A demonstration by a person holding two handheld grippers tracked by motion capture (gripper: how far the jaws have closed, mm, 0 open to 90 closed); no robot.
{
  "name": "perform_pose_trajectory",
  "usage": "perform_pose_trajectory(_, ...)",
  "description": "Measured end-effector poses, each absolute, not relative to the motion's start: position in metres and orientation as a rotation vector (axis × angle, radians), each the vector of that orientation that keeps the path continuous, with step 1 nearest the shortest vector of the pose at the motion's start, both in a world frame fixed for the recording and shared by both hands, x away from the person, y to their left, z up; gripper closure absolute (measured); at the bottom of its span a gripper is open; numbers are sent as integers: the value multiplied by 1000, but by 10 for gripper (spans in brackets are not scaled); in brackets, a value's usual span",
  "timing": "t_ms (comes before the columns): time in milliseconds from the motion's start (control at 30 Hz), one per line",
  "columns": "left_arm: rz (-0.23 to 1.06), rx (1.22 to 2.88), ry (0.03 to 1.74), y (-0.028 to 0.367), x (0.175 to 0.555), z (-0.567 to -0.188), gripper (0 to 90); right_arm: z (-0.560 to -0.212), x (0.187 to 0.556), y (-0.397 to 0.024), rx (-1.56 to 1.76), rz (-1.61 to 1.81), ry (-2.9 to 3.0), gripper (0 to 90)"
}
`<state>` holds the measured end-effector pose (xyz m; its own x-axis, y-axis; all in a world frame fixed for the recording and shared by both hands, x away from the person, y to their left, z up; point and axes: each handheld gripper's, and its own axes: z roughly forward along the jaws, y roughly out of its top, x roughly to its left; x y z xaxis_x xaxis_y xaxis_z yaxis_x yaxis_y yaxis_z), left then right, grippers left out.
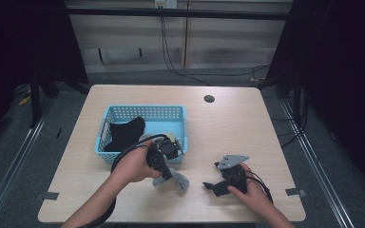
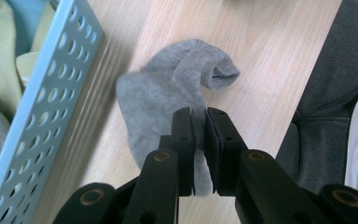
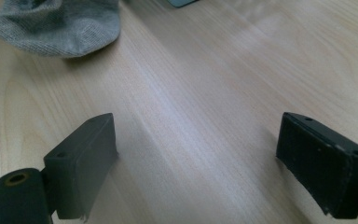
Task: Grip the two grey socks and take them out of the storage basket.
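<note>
Left claw pinches a fold of grey sock, which lies on the desk just beside the blue basket, at its 5 o'clock. Right claw spread wide, low over bare desk, nothing between.

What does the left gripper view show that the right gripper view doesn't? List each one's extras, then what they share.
Left gripper view: the left gripper with its jaws pinched on a fold of the grey sock, the perforated wall of the blue basket with pale green cloth inside it, and dark clothing past the table edge.
Right gripper view: the right gripper with its jaws wide apart and nothing between them, over bare wood.
Both: the grey sock and the light wooden table.
</note>
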<state>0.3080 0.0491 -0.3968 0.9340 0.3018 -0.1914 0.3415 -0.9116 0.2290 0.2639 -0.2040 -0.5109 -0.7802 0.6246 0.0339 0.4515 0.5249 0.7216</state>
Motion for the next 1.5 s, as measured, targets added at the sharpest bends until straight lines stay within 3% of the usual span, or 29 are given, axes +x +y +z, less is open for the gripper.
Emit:
perform_pose_trajectory(333,-231,2830,489,50,309,-399,783,-511,264,-204,911,1100,2536,116)
perform_pose_trajectory(633,-201,2775,548,58,317,-383,648,-511,264,-204,906,1101,2535,116)
perform_pose_trajectory(967,-142,2683,568,63,332,-369,400,-511,264,-204,907,1103,2535,116)
perform_pose_trajectory(1200,-100,2651,614,68,347,-362,312,-511,264,-204,907,1101,2535,116)
perform_pose_trajectory(1500,-55,2652,694,77,367,-368,280,-511,264,-204,907,1101,2534,116)
